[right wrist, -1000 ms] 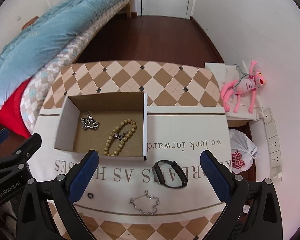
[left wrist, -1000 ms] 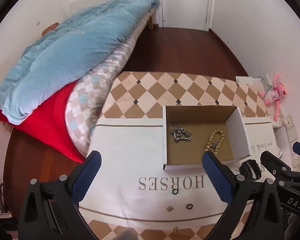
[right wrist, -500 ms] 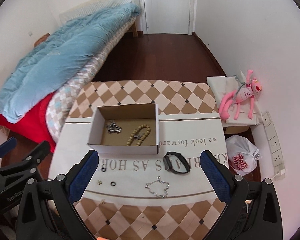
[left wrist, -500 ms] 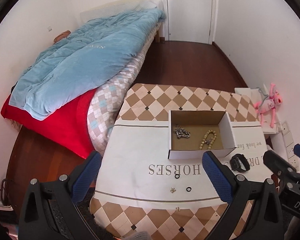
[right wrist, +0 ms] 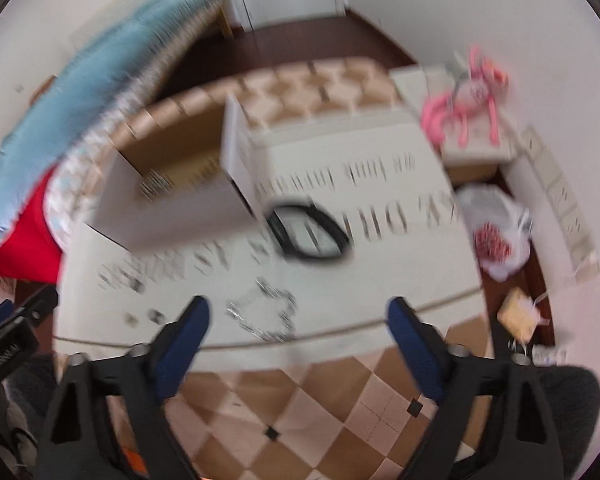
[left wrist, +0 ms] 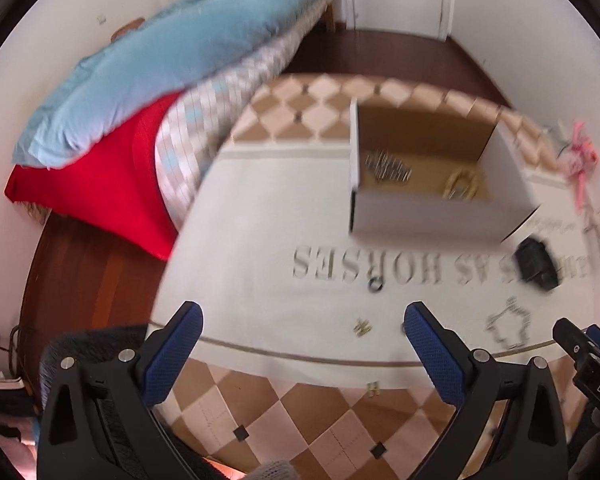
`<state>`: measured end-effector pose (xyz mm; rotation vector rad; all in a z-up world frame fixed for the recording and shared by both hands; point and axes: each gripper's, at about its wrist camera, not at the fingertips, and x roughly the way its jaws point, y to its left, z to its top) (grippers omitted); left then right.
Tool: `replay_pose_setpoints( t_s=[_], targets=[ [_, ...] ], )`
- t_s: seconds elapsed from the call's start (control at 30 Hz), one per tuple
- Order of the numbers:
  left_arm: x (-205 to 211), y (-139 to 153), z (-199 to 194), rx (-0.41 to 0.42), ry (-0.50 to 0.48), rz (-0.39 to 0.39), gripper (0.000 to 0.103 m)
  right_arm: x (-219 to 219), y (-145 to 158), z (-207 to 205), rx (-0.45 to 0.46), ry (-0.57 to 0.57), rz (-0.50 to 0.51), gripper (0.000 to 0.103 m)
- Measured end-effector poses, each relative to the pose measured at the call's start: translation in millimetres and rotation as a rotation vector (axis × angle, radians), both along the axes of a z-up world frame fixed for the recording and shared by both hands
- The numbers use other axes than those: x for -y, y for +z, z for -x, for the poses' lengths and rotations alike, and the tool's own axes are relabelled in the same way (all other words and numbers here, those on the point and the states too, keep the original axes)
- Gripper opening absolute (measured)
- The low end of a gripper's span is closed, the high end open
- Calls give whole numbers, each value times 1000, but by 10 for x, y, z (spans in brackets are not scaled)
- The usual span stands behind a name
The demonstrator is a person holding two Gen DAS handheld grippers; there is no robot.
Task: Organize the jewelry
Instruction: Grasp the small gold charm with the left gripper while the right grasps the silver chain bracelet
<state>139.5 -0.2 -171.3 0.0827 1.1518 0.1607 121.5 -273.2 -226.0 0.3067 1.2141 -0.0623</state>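
Two handheld grippers hung over a cloth-covered table (left wrist: 260, 216) where a cardboard box (left wrist: 440, 216) already held a silver chain (left wrist: 388, 166) and a bead bracelet (left wrist: 462, 186). Nearer the camera than the box lay a second silver chain (right wrist: 266, 314) and a black band (right wrist: 308, 232). The left gripper (left wrist: 302, 338) stood with jaws apart and empty; the right gripper (right wrist: 298, 322), jaws closing, had nothing between them.

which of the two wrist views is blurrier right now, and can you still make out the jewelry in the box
Right wrist view: heavy motion smear, the cardboard box holds only streaks, though the silver chain on the cloth stays readable. Left wrist view: milder blur, the box shows a silvery clump and a beaded bracelet; fisheye bending in both.
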Motion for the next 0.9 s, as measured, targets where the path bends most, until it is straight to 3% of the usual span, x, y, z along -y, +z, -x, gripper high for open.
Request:
replay_pose_setpoints(
  t_s=[0.17,0.27,0.37,0.43,0.47,0.57,0.73,0.9],
  targets=[
    [-43,-262,45,-53,13,0,103,-57,-344,12,-15,13,-2,74],
    [-92,-301,66,-62,19,-8,103,-173,-432,-24,-7,40,58,67],
    [-107,-325,89,-72,17,-18,103,-295,-445,-56,2,79,155,48],
    [-111,-332,105,-80,16,-19,103,-355,-421,-62,21,98,167,24],
    [-120,-333,111,-85,18,-15,103,-392,-420,-66,19,113,178,7],
    [-220,-352,132,-100,38,8,103,-373,-415,-35,15,116,147,5],
    [-412,-374,299,-141,61,48,102,-279,-306,91,21,85,10,5],
    [-417,-382,481,-168,15,105,102,-249,-152,276,24,60,-102,4]
  ],
)
